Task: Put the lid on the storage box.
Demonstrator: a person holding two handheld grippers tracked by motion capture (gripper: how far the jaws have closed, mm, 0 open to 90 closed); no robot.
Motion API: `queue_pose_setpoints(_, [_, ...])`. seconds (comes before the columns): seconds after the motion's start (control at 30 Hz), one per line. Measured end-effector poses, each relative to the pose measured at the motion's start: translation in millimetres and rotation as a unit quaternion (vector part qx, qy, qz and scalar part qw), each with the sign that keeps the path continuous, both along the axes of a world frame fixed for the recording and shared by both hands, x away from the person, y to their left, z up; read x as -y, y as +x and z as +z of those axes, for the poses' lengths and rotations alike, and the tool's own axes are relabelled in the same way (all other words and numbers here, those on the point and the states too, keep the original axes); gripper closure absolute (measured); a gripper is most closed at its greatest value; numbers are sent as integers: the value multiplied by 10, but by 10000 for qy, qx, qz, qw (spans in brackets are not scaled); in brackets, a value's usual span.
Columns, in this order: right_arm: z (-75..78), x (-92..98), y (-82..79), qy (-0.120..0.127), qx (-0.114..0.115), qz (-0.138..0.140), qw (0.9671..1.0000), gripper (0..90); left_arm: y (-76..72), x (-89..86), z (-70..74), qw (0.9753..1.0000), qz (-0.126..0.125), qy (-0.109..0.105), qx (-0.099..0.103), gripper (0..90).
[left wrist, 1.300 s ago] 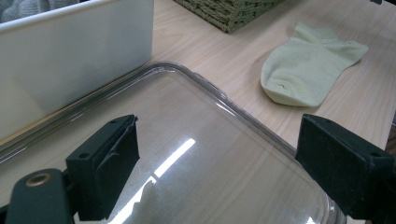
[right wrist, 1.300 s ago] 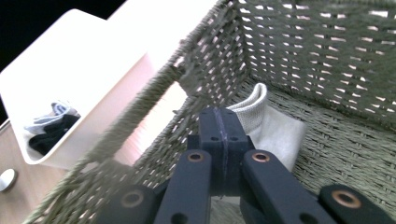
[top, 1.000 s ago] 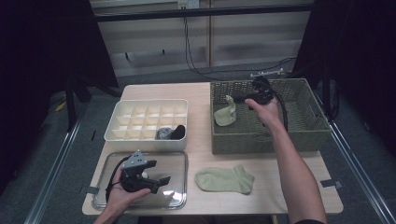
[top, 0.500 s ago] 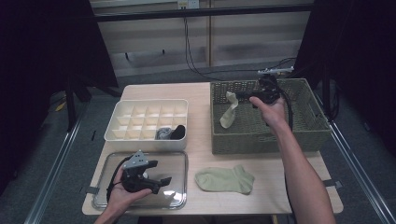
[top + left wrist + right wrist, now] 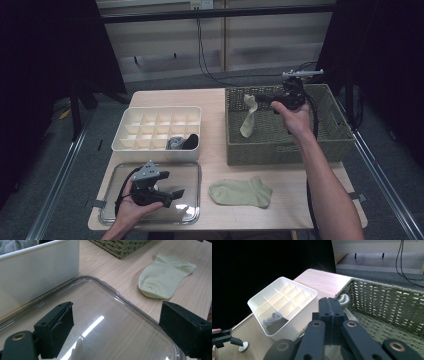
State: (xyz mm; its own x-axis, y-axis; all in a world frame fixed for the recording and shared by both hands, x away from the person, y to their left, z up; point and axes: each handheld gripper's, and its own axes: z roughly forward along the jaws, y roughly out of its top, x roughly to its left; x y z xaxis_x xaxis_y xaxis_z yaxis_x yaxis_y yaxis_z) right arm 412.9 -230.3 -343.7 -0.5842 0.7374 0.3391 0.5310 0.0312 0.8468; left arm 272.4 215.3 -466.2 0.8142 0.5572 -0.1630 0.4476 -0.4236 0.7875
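Note:
My right gripper [image 5: 257, 98] is shut on the top of a pale green sock [image 5: 248, 119], which hangs above the left part of a woven basket [image 5: 285, 148]. In the right gripper view the jaws [image 5: 332, 308] are pressed together, with the sock's cuff [image 5: 344, 300] showing just behind them. A second pale green sock [image 5: 241, 192] lies flat on the table in front of the basket. My left gripper [image 5: 171, 184] rests over a clear plastic tray [image 5: 192, 172] at the front left. Its jaws stand wide apart [image 5: 117, 317] with nothing between them.
A white divided box [image 5: 155, 109] stands behind the tray, with rolled grey and black socks [image 5: 182, 142] in a front cell. The flat sock [image 5: 165, 276] lies right of the tray's edge [image 5: 130, 307]. Black cables trail on the floor behind the table.
My right gripper has risen and moved back, lifting the sock out of the basket until it hangs free. The left gripper has stayed where it was.

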Motion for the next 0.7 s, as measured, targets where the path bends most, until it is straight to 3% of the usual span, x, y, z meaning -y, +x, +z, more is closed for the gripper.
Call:
queue_pose_setpoints(0.27, [117, -8, -71, 103, 166, -3, 9998, 900, -6, 9, 1, 10000, -7, 31, 7, 120])
queue_pose_setpoints(0.33, [148, 4, -82, 225, 188, 23, 9996, 900, -7, 11, 0, 10000, -26, 20, 1, 123])
queue_pose_setpoints(0.7, [301, 31, -165, 312, 361, 7, 9989, 900, -7, 16, -2, 10000, -15, 34, -9, 119])
